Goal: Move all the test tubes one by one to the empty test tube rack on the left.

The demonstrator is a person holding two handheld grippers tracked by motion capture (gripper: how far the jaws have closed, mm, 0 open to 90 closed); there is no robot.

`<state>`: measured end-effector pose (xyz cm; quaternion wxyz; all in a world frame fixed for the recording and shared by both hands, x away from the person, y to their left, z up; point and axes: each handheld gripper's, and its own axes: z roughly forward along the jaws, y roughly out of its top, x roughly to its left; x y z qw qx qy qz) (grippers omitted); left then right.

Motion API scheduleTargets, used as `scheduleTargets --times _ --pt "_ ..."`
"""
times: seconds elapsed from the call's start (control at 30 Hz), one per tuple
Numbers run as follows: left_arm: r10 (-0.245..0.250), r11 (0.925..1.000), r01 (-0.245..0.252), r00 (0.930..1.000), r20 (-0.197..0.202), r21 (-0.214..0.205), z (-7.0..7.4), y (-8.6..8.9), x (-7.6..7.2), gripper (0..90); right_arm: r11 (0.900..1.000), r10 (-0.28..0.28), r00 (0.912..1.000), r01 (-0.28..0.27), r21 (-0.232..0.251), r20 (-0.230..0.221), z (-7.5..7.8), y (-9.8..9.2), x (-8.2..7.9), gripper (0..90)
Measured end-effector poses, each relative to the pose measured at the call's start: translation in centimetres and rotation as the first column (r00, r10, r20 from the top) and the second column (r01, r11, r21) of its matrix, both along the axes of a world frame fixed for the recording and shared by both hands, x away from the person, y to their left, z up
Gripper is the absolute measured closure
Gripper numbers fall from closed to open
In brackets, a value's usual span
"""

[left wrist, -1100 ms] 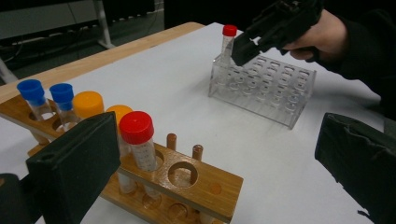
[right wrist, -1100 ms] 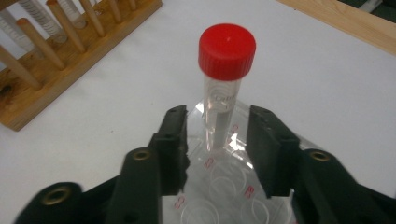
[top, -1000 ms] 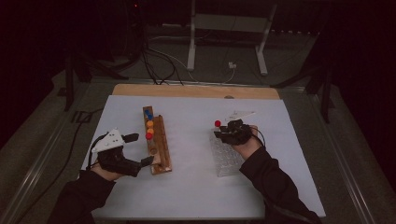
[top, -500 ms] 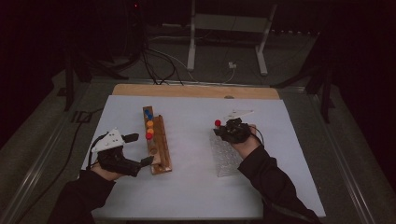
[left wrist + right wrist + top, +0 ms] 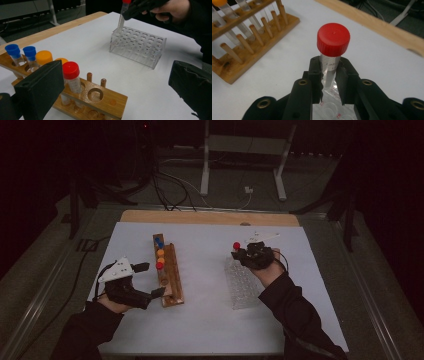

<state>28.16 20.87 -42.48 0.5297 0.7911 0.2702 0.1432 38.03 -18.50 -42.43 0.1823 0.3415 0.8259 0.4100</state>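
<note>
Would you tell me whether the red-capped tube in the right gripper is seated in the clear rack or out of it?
Out: the red-capped tube hangs in the right gripper, its tip above the clear rack.

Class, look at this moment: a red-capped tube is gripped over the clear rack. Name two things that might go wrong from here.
1. The right tool pinches the red-capped tube just under its cap, so the long body below could swing or slip.
2. The tube's lower end sits at a corner hole of the clear rack; a sideways pull might tip or drag that light rack.
</note>
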Motion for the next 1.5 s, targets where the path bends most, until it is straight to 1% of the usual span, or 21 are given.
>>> scheduleTargets --times 0.17,0.3,0.4,0.5,0.57,0.67,0.7,0.77,0.93,1.07,1.23,1.3,1.43,1.5 --pt "-0.012 0.9999 0.012 0.9999 0.003 -0.001 0.3 -0.3 0.0 1.0 0.9999 0.007 0.9992 -0.007 0.008 0.04 1.8 -0.3 -0.8 75.2" --pt "-0.021 0.9997 0.021 0.9998 -0.001 -0.01 0.5 -0.4 0.1 1.0 0.9996 0.019 0.9977 -0.021 0.021 0.065 3.1 -0.5 -1.5 75.2" --pt "-0.031 0.9994 0.031 0.9995 0.0 -0.013 0.7 -0.6 0.1 1.0 0.9987 0.039 0.9963 -0.042 0.028 0.076 3.8 -0.4 -2.2 75.2" --pt "-0.041 0.999 0.041 0.9991 -0.003 -0.017 0.9 -0.9 0.1 1.0 0.9973 0.064 0.995 -0.066 0.03 0.077 4.0 0.0 -2.8 75.2" --pt "-0.053 0.9984 0.053 0.9986 -0.01 -0.018 1.0 -1.1 0.2 1.0 0.996 0.083 0.9936 -0.085 0.027 0.076 3.9 0.3 -3.3 75.2" --pt "-0.068 0.9975 0.068 0.9976 -0.01 -0.018 1.1 -1.6 0.3 1.0 0.9931 0.114 0.9912 -0.115 0.021 0.068 3.6 0.8 -4.0 75.2" --pt "-0.071 0.9973 0.07 0.9974 -0.012 -0.023 1.1 -1.8 0.3 1.0 0.9919 0.124 0.9904 -0.125 0.021 0.062 3.4 1.0 -4.3 75.2" --pt "-0.084 0.9963 0.084 0.9964 -0.012 -0.017 1.2 -2.2 0.4 1.0 0.9893 0.143 0.9885 -0.144 0.022 0.05 3.0 1.4 -4.7 75.2" --pt "-0.114 0.9933 0.114 0.9933 -0.016 -0.02 1.3 -3.1 0.6 1.0 0.9838 0.178 0.9836 -0.178 0.02 0.031 2.2 2.1 -5.5 75.2" --pt "-0.129 0.9915 0.129 0.9915 -0.016 -0.018 1.3 -3.8 0.7 1.1 0.9796 0.199 0.9797 -0.2 0.022 0.021 1.7 2.5 -6.2 75.2" --pt "-0.153 0.9879 0.153 0.988 -0.019 -0.024 1.4 -4.7 0.7 1.0 0.9729 0.231 0.9729 -0.231 0.008 0.009 0.9 3.1 -7.1 75.2" --pt "-0.166 0.986 0.165 0.986 -0.021 -0.024 1.4 -5.1 0.8 1.1 0.9705 0.24 0.9707 -0.24 0.015 0.005 0.7 3.2 -7.5 75.2" --pt "-0.186 0.9824 0.186 0.9824 -0.017 -0.019 1.6 -6.0 0.8 1.1 0.9655 0.26 0.9656 -0.26 0.013 -0.002 0.4 3.6 -8.1 75.2" --pt "-0.2 0.9796 0.199 0.9797 -0.018 -0.025 1.6 -6.5 0.9 1.0 0.9629 0.27 0.963 -0.269 0.015 -0.006 0.1 3.7 -8.3 75.2"
